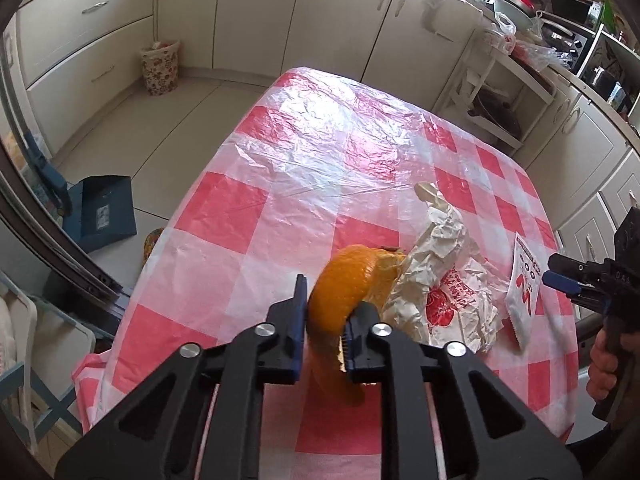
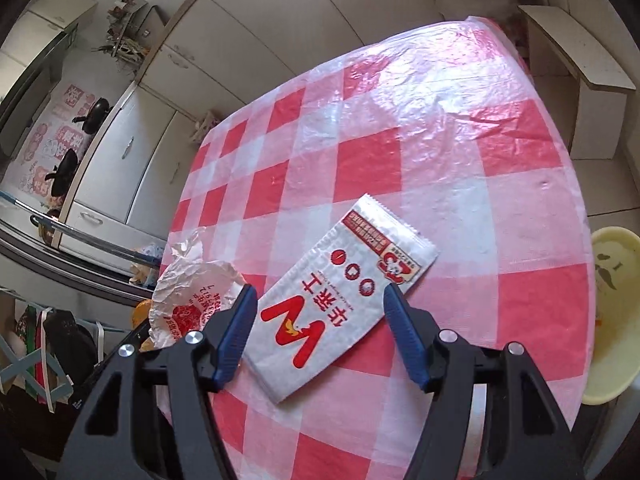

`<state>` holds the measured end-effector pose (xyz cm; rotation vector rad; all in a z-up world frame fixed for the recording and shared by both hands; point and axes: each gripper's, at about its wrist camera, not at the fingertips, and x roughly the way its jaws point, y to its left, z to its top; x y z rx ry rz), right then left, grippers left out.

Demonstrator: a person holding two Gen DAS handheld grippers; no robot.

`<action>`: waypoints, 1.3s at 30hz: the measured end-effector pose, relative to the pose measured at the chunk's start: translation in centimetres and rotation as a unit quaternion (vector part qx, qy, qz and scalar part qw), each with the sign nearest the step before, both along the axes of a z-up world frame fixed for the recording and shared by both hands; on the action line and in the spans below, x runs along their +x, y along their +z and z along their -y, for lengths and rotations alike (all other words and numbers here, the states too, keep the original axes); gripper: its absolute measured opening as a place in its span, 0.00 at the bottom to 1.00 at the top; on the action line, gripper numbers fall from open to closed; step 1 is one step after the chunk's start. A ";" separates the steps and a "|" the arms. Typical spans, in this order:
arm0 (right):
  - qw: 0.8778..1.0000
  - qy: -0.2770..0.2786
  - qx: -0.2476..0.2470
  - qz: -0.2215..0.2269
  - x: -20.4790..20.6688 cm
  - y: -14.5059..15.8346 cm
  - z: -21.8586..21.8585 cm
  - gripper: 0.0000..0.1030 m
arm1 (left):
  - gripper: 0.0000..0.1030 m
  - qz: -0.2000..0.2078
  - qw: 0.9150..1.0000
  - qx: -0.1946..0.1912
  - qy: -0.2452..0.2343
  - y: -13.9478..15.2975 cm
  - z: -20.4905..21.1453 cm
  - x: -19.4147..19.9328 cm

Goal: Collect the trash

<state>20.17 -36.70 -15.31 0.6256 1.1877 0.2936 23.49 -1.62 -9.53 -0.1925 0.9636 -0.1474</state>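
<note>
My left gripper (image 1: 326, 320) is shut on an orange peel (image 1: 340, 296) and holds it above the red-and-white checked tablecloth (image 1: 280, 184). A crumpled white food wrapper (image 1: 444, 280) lies just right of the peel; it also shows in the right wrist view (image 2: 188, 296). A flat white paper bag with a red M (image 2: 340, 300) lies on the table and shows in the left wrist view (image 1: 524, 284). My right gripper (image 2: 318, 300) is open, its fingers either side of the bag's near end, just above it; it shows in the left wrist view (image 1: 560, 280).
A floral waste basket (image 1: 160, 66) stands on the floor by the cabinets. A blue dustpan (image 1: 100, 212) lies on the floor left of the table. A pale yellow bowl (image 2: 608, 320) sits past the table's right edge. Cabinets and cluttered counters surround the table.
</note>
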 end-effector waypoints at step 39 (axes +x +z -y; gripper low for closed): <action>0.986 0.102 -0.085 0.096 -3.7 4.1 -4.4 0.01 | 0.09 0.141 0.988 0.070 -0.006 12.3 0.5 -10.7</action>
